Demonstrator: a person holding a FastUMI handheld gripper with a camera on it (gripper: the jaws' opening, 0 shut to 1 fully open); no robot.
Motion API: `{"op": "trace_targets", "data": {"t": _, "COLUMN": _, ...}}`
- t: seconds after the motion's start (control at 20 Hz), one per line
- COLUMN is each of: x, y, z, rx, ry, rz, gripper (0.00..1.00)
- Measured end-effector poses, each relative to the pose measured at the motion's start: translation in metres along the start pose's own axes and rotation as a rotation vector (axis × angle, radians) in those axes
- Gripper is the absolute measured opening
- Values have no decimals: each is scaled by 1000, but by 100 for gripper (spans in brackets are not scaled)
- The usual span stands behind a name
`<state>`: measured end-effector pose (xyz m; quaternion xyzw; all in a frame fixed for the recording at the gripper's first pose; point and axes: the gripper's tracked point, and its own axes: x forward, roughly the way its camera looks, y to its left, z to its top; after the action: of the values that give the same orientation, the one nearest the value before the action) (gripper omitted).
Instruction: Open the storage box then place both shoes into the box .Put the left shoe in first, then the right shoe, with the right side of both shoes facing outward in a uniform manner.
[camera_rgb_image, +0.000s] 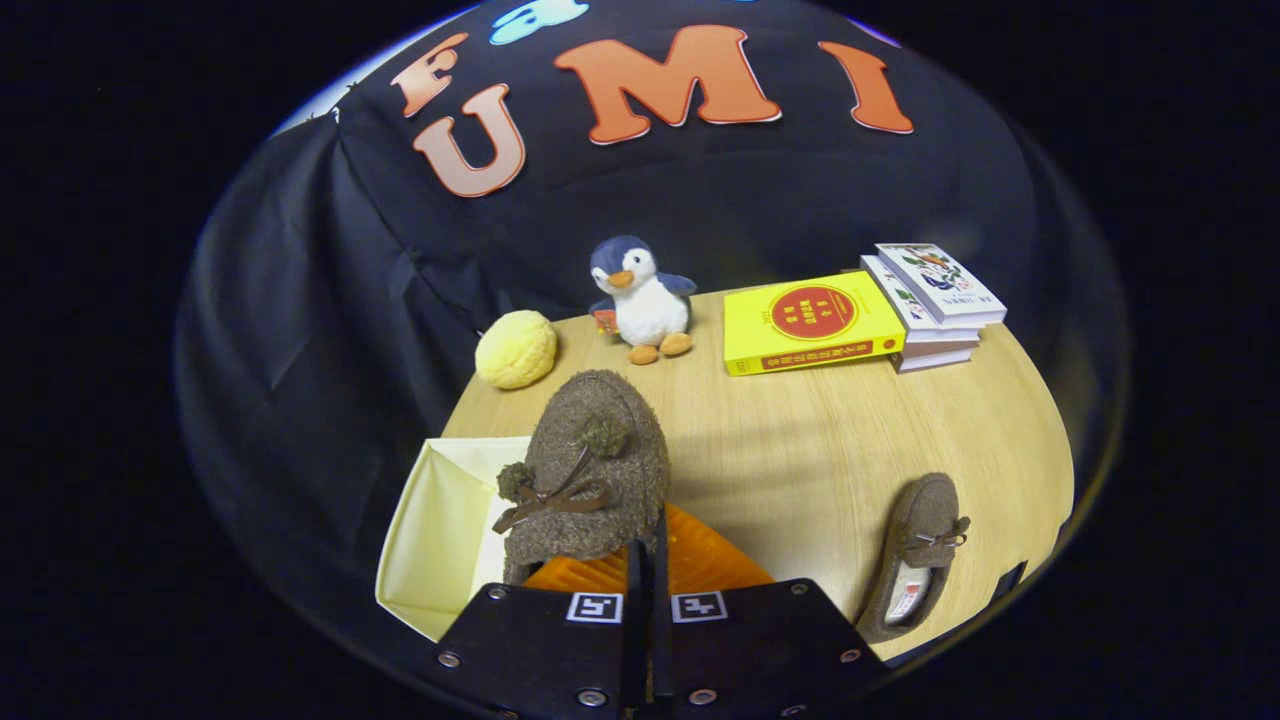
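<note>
My gripper (648, 560) is shut on a brown fuzzy shoe (590, 470) with a bow and two pompoms, gripping its rim. The shoe hangs toe away from me, partly over the open cream storage box (440, 540), which lies just left of the fingers on the wooden table (820, 440). The box's inside is pale and its far corner shows past the shoe. A second brown shoe (915, 555) with a small bow lies on the table to the right of the fingers, near the table's edge, its opening toward me.
Beyond the shoe stand a yellow bun-shaped toy (516, 348), a plush penguin (640, 298), a yellow book (808, 322) and a stack of books (935, 300) along the table's back. Bare wood lies between the two shoes.
</note>
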<state>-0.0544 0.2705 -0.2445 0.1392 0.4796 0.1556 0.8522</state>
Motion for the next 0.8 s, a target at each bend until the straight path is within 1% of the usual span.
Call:
{"op": "trace_targets", "data": {"t": 0.1, "x": 1, "y": 22, "z": 1, "rx": -7, "ry": 8, "rz": 36, "gripper": 3}}
{"op": "trace_targets", "data": {"t": 0.45, "x": 15, "y": 95, "z": -15, "rx": -59, "ry": 74, "rz": 134, "gripper": 3}}
{"op": "trace_targets", "data": {"t": 0.8, "x": 53, "y": 141, "z": -57, "rx": -89, "ry": 178, "rz": 141, "gripper": 4}}
